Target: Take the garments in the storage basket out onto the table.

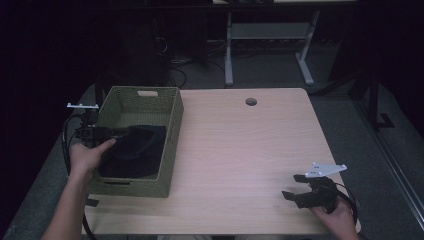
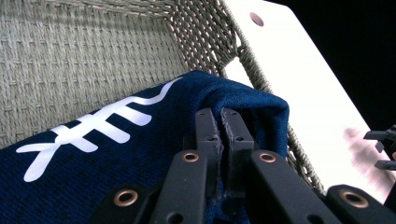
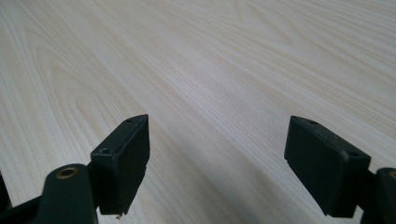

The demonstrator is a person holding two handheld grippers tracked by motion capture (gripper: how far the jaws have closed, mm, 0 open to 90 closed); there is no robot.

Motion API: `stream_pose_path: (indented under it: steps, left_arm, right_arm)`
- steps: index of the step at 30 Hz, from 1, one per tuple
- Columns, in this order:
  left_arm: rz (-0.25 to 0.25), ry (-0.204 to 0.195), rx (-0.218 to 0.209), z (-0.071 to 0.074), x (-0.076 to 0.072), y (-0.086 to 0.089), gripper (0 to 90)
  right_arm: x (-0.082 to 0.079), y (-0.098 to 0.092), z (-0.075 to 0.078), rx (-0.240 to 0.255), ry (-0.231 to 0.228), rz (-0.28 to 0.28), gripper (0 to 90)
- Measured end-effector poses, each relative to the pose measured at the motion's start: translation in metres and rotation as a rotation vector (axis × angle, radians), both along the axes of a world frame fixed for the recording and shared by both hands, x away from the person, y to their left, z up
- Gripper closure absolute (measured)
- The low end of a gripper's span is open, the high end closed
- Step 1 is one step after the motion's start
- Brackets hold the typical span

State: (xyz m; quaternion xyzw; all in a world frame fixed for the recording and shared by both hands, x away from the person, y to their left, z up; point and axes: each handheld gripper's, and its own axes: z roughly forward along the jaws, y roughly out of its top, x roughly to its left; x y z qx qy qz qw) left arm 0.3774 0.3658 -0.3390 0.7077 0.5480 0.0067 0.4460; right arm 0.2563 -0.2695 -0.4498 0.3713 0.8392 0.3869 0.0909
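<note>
A dark navy garment (image 1: 142,150) with a white printed mark (image 2: 93,126) lies in the woven olive basket (image 1: 172,125) at the table's left. My left gripper (image 1: 122,132) reaches in over the basket's left wall, its jaws shut on a raised fold of the garment (image 2: 261,107), which bunches around the fingertips. My right gripper (image 1: 295,187) rests low over the table near the front right edge. Its jaws stand wide open with only bare wood (image 3: 210,56) between them.
The basket's woven wall (image 2: 93,60) rises behind the garment. The light wooden table (image 1: 240,150) has a round cable hole (image 1: 251,102) at the back. My right gripper (image 2: 383,149) shows far off in the left gripper view. Desk legs stand on the dark floor beyond.
</note>
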Motion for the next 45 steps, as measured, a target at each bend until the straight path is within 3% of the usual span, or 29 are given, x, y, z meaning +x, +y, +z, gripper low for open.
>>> stream_pose_path:
  steps: [14,22,39,45]
  left_arm:
    - [-0.012,-0.036,-0.017,0.014,-0.003,-0.001,87.4]
    - [-0.006,-0.057,-0.053,0.021,-0.006,0.002,87.4]
    - [-0.001,-0.146,-0.133,0.056,-0.016,0.008,87.5]
    - [-0.007,-0.192,-0.151,0.077,-0.023,0.009,87.6]
  right_arm:
    - [0.000,-0.001,0.001,0.004,-0.002,-0.005,22.0]
    - [0.000,-0.002,0.001,0.007,-0.004,-0.005,21.9]
    - [0.000,-0.004,0.002,0.008,-0.010,-0.011,21.9]
    - [0.000,-0.004,0.003,0.009,-0.011,-0.013,21.9]
